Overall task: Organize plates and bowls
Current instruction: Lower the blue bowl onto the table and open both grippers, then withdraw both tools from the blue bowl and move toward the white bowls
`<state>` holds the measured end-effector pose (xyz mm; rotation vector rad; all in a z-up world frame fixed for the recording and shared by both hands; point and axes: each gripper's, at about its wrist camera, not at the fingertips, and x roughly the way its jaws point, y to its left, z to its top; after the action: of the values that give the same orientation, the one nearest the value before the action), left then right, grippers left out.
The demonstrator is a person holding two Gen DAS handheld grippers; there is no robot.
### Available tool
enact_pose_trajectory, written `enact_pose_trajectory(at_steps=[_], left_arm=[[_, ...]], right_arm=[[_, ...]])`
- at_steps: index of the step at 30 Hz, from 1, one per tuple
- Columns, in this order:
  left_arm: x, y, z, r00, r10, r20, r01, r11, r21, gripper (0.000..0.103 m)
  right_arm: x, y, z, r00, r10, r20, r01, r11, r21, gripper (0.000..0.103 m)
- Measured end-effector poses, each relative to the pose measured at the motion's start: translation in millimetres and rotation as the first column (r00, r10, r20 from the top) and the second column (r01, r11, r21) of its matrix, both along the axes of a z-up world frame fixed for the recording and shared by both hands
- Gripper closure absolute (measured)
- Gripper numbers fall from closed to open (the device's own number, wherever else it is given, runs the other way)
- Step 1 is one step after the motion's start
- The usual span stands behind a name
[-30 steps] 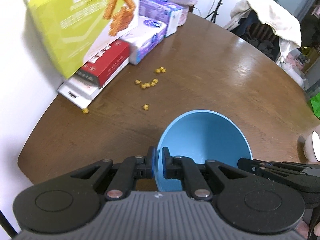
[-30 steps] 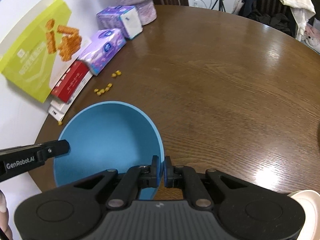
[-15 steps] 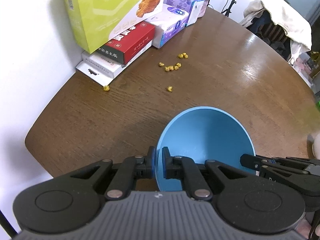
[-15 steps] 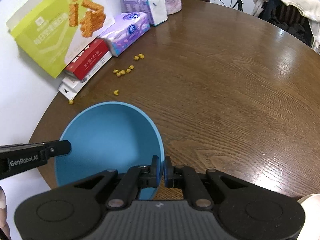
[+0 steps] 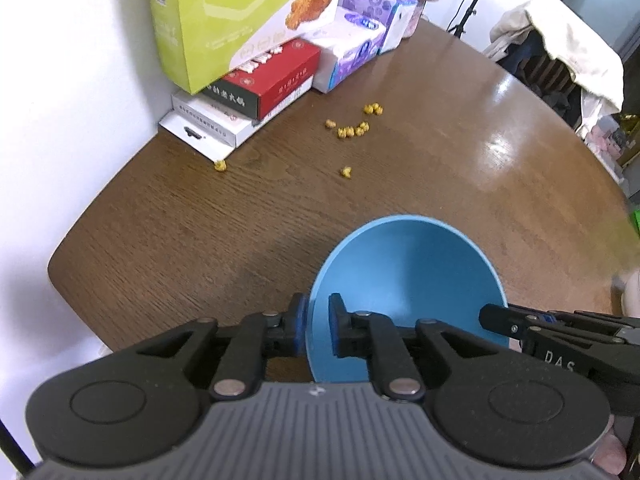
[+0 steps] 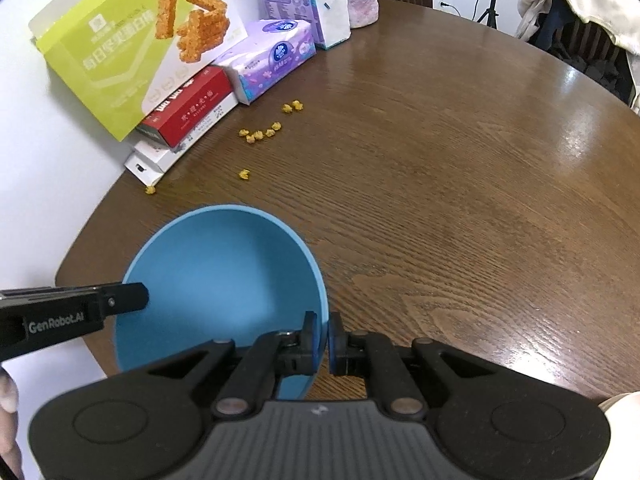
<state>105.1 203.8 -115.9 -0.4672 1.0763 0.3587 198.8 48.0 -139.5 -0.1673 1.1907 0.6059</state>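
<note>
Blue round plastic bowl (image 5: 408, 280) hung tilted over the near edge of the round dark wooden table (image 6: 460, 184), and I had it gripped from both sides. My left gripper (image 5: 318, 330) pinched its left rim between the two pads, while my right gripper (image 6: 323, 338) pinched the opposite rim. Small yellow crumbs (image 6: 262, 134) lay scattered further in on the wood. Along the table's left edge, against the white wall (image 5: 72, 80), stood a lime-green snack box (image 6: 120, 56), a red carton (image 6: 188, 108) and purple tissue packs (image 6: 272, 60).
</note>
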Motion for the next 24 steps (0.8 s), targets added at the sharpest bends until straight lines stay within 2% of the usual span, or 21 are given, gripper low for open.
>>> enact_pose_trajectory(at_steps=[1,3,5,7,11,13,15,18,21,24], left_arm=[[-2,0,3,1.000,0.001,0.011,-0.001,1.000,0.006,0.069],[-6,-1,10,0.999,0.003,0.040,-0.005,0.999,0.034,0.054],[-10,-3,17,0.998,0.001,0.061,-0.004,0.998,0.058,0.045],[-14,-3,23,0.996,0.002,0.084,-0.007,0.998,0.059,0.030],[-24,-6,35,0.990,-0.005,0.140,-0.007,0.997,0.082,0.012],[-29,-11,41,0.986,-0.015,0.166,-0.001,0.995,0.101,0.002],[-33,-16,45,0.982,-0.029,0.186,0.008,0.994,0.113,0.000],[-36,-24,48,0.977,-0.052,0.208,0.028,0.993,0.118,0.000],[-36,-34,50,0.973,-0.083,0.217,0.058,0.991,0.122,0.000],[-36,-45,52,0.966,-0.116,0.229,0.090,0.988,0.123,0.000]], right_arm=[[0,-1,2,1.000,-0.003,0.004,0.003,1.000,0.011,0.090],[0,-5,8,1.000,-0.009,0.018,0.008,0.999,0.035,0.089],[1,-11,15,0.999,-0.018,0.030,0.017,0.998,0.059,0.078],[1,-18,20,0.998,-0.037,0.043,0.033,0.996,0.085,0.062],[-5,-34,28,0.996,-0.061,0.068,0.052,0.991,0.122,0.041],[-9,-43,31,0.994,-0.065,0.089,0.053,0.990,0.131,0.022],[-15,-53,34,0.992,-0.070,0.109,0.054,0.989,0.139,0.015],[-22,-68,37,0.988,-0.087,0.129,0.068,0.988,0.140,0.011],[-30,-82,41,0.983,-0.103,0.149,0.084,0.988,0.129,0.000],[-38,-93,45,0.976,-0.127,0.180,0.109,0.988,0.107,0.000]])
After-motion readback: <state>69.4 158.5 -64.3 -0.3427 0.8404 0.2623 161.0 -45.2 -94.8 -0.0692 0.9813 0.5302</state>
